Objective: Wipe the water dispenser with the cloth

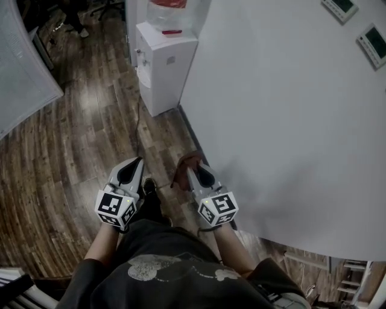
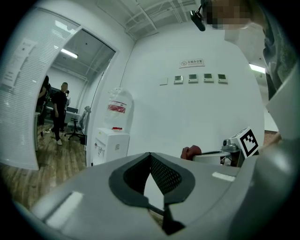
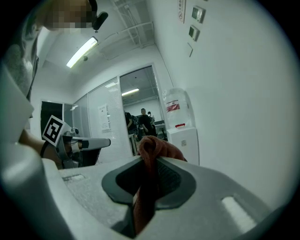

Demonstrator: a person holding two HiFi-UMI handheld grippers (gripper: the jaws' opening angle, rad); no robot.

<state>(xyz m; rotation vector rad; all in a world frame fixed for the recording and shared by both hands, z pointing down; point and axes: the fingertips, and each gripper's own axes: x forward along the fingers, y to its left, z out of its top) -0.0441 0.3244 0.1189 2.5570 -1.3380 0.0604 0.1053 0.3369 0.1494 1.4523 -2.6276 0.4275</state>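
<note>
The white water dispenser (image 1: 163, 60) stands on the wooden floor against the wall, some way ahead of me, with a bottle (image 1: 167, 9) on top. It also shows as the dispenser (image 2: 111, 145) in the left gripper view and the dispenser (image 3: 183, 140) in the right one. My right gripper (image 1: 192, 169) is shut on a reddish-brown cloth (image 1: 183, 163), which bunches up above the jaws as the cloth (image 3: 153, 147). My left gripper (image 1: 137, 162) sits beside it, shut and holding nothing, its jaw tips meeting at the gripper's front (image 2: 150, 155). Both are held low in front of my body.
A large white wall (image 1: 283, 108) runs along the right, with small control panels (image 1: 341, 7) on it. A partition with blinds (image 1: 24, 66) stands at the left. A cable (image 1: 137, 121) lies on the floor near the dispenser. People (image 2: 58, 112) and office chairs are far back.
</note>
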